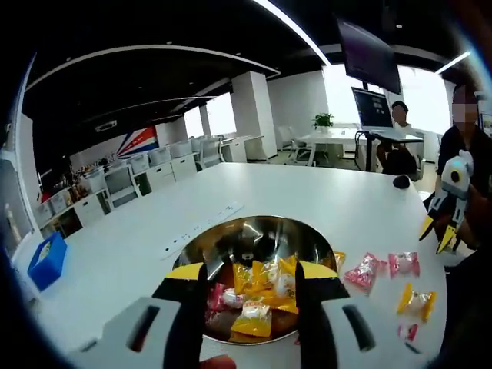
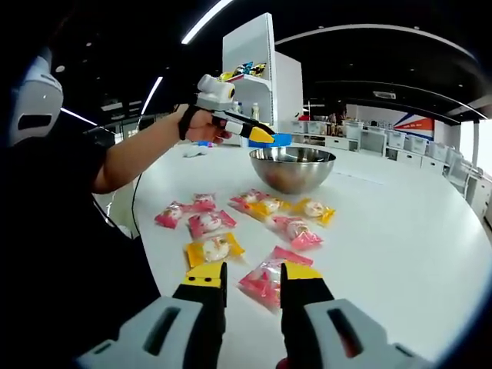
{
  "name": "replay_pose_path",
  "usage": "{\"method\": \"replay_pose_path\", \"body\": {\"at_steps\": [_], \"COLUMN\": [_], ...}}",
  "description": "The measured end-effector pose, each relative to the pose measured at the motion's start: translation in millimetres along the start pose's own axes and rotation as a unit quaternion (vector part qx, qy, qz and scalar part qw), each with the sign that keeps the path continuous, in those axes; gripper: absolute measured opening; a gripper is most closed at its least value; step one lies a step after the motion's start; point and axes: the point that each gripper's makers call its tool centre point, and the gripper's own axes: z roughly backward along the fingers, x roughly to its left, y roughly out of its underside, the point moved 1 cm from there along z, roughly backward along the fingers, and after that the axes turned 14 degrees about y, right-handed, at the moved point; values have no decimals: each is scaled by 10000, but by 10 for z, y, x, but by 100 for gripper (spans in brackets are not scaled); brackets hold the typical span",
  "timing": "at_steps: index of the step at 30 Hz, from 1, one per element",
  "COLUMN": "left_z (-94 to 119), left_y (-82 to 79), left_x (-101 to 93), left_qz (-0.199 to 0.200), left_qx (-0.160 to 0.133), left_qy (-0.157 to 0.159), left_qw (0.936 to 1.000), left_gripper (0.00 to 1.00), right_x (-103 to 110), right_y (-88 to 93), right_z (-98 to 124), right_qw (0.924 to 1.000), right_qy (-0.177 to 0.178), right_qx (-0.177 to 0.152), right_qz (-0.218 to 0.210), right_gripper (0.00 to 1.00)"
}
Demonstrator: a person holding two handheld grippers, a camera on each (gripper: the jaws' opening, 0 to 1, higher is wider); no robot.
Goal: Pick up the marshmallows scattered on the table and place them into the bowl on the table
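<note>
A steel bowl (image 1: 231, 240) sits mid-table and holds several wrapped marshmallows (image 1: 254, 314). My left gripper (image 1: 252, 272) hovers over it, open, with nothing between its jaws. In the right gripper view a hand holds this left gripper (image 2: 260, 134) above the bowl (image 2: 292, 174). Several pink and yellow packets lie scattered on the table before the bowl, such as a yellow one (image 2: 215, 248) and a pink one (image 2: 296, 232). My right gripper (image 2: 254, 274) is low over the table and open, with a pink packet (image 2: 263, 283) lying between its tips. The right gripper (image 1: 437, 234) also appears beside loose packets (image 1: 363, 271).
The person's arm (image 2: 131, 157) reaches across the left of the table. A power strip (image 1: 201, 228) lies beyond the bowl, and a blue bin (image 1: 48, 261) stands off the far left edge. Desks, chairs and seated people (image 1: 398, 146) are behind. The white table (image 2: 400, 246) spreads to the right.
</note>
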Motion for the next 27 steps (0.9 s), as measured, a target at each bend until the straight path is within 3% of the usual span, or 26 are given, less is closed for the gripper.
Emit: {"method": "replay_pose_path", "body": {"at_steps": [27], "left_z": [529], "left_y": [52], "left_x": [20], "left_qz": [39], "left_qx": [-286], "left_qy": [-196], "left_qw": [9994], "left_gripper": [48], "right_x": [62], "right_y": [-15], "right_z": [-48], "right_qw": [10000], "right_qy": [-33], "right_qx": [42], "right_qz": [18], "right_gripper": [28]}}
